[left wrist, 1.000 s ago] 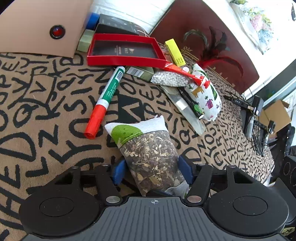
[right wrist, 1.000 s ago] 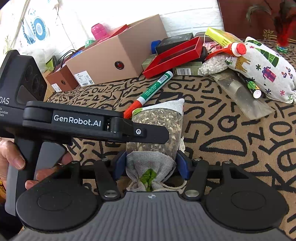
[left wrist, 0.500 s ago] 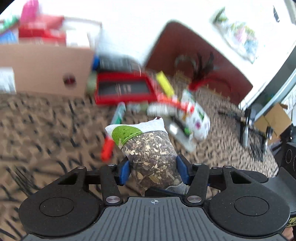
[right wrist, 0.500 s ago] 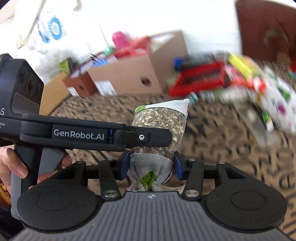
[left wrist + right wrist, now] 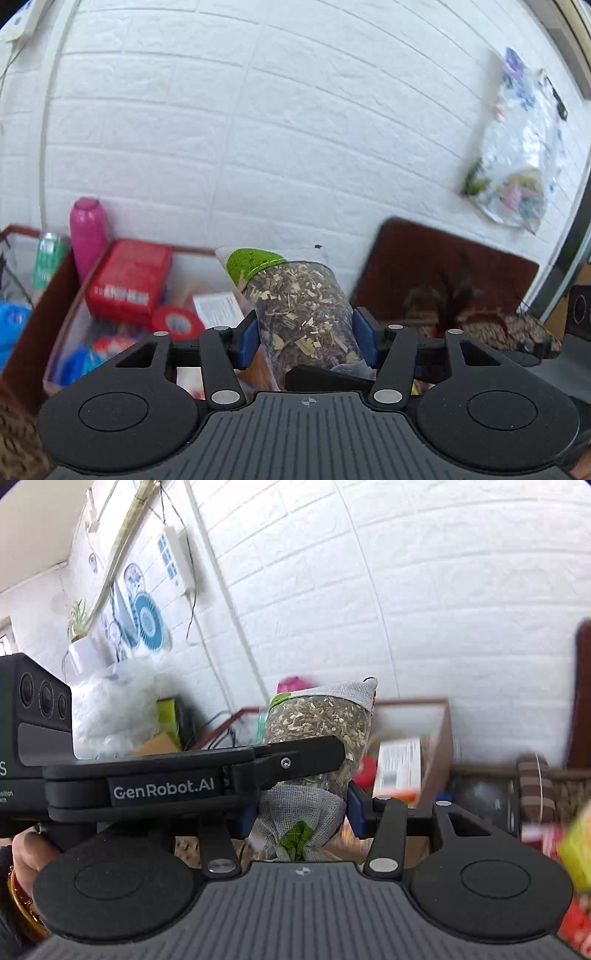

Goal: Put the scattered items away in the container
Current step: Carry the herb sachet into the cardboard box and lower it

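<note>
1. while both grippers clamp the same herb sachet (image 5: pixel 303 314), the container, an open cardboard box (image 5: pixel 55 295), lies ahead of and below them, to the left in the left wrist view and slightly right of centre in the right wrist view.
2. the left gripper (image 5: pixel 306 339) has its blue pads pressed against the sachet's clear lower half, so it is closed on the sachet, not empty.
3. the sachet stands roughly upright between those pads, its long axis running away from the camera and leaning a little left, green-patched cloth end uppermost.
4. in the right wrist view the right gripper (image 5: pixel 301 812) is pinched on the sachet's gathered grey cloth end, with the left gripper's finger crossing in front of the pouch.
5. the two tools hold opposite ends, so the sachet spans them and hangs in the air, off the desk.
6. the box already holds a red packet (image 5: pixel 129 284), a red tape roll (image 5: pixel 177 321) and a pink bottle (image 5: pixel 88 236) at its far left corner.
7. judging from this, the left gripper is nearer the box opening; the next move probably carries the sachet forward and down over the rim, and one gripper should let go first.
</note>
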Demonstrator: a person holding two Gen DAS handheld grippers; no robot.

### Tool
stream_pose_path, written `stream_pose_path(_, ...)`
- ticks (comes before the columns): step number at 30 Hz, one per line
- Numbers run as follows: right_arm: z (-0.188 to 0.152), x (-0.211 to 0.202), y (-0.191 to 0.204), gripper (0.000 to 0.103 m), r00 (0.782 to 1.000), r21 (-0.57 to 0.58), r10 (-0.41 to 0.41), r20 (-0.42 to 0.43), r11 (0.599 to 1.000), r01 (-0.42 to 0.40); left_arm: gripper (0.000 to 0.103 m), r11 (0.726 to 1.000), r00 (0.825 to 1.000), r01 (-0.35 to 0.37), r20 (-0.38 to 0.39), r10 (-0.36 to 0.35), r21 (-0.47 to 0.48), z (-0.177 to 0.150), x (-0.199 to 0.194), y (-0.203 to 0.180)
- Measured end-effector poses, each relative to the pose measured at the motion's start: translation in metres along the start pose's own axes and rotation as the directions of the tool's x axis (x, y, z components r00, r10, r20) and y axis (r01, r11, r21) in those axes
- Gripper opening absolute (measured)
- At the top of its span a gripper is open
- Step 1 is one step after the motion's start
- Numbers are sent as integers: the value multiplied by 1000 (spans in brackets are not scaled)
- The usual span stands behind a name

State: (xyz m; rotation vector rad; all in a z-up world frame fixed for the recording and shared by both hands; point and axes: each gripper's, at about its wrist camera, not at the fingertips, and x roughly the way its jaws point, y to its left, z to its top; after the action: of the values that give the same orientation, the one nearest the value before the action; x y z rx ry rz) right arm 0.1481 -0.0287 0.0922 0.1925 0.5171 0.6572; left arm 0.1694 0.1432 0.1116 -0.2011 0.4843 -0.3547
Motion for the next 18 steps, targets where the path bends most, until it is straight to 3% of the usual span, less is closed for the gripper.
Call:
stream_pose_path(6, 33, 66, -25, 54, 998, 6, -53, 39, 999, 53, 57, 999, 999, 37, -30, -38, -37, 38, 69, 47)
stream_pose_path(13, 29, 132, -71, 54, 993, 20, -116, 16, 993, 116, 58, 992, 992, 85, -83, -94, -97, 32, 155, 94)
stream_pose_path(14, 28, 140, -75, 54, 992, 18, -125, 15, 992, 125, 70, 991, 992, 86, -88, -95, -103, 30, 166, 99)
stream_pose_path(15, 28, 149, -78, 59, 991, 6, -136, 13, 991, 136, 74, 990, 991, 75, -98, -87, -115, 27, 175, 103)
stream_pose_path(16, 26, 156, -82, 61, 988, -20, -152, 8, 988, 152, 88, 990, 992, 43, -112, -58, -134, 24, 183, 108)
stream_pose_path(17, 25, 162, -82, 71, 984, -51, -175, 5, 983, 176, 99, 988, 992, -5, -126, -15, -153, 20, 188, 111)
stream_pose_path(18, 22, 163, -82, 74, 980, -78, -200, 13, 977, 201, 99, 986, 991, -45, -129, 24, -161, 15, 191, 115)
